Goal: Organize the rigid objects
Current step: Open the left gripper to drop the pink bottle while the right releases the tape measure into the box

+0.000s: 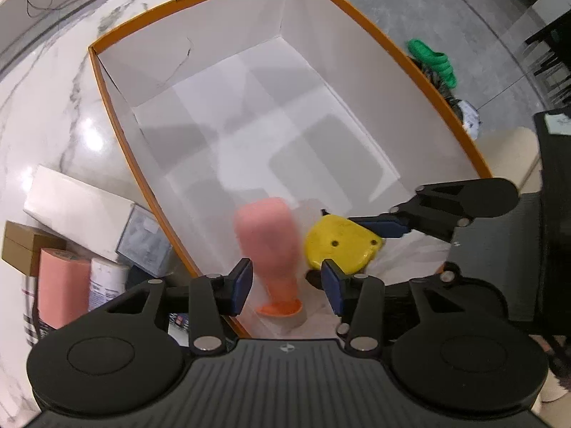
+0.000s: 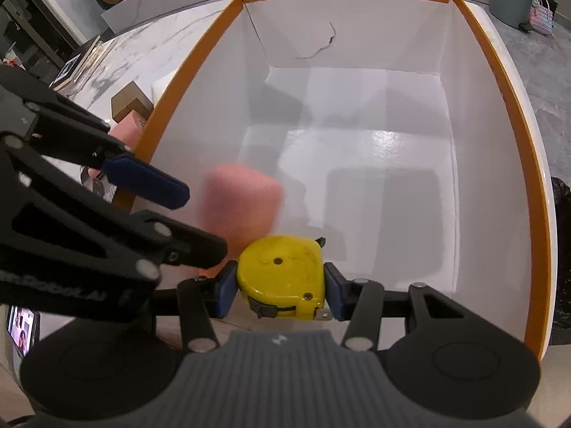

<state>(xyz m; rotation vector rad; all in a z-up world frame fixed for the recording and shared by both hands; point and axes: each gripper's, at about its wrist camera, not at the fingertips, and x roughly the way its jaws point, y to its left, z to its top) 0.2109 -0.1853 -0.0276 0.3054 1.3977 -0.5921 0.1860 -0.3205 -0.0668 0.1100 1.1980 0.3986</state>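
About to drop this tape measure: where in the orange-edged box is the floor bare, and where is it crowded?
Bare: nearly all of the box floor, from the tape measure out to the far wall and right wall. Crowded: the near left corner, where the blurred pink bottle sits between the left gripper fingers. Outside the left wall, small boxes and containers fill the countertop.

R tool gripping tape measure | pink bottle blurred | over box

Blurred pink bottle beside yellow tape measure, inside orange-rimmed box.
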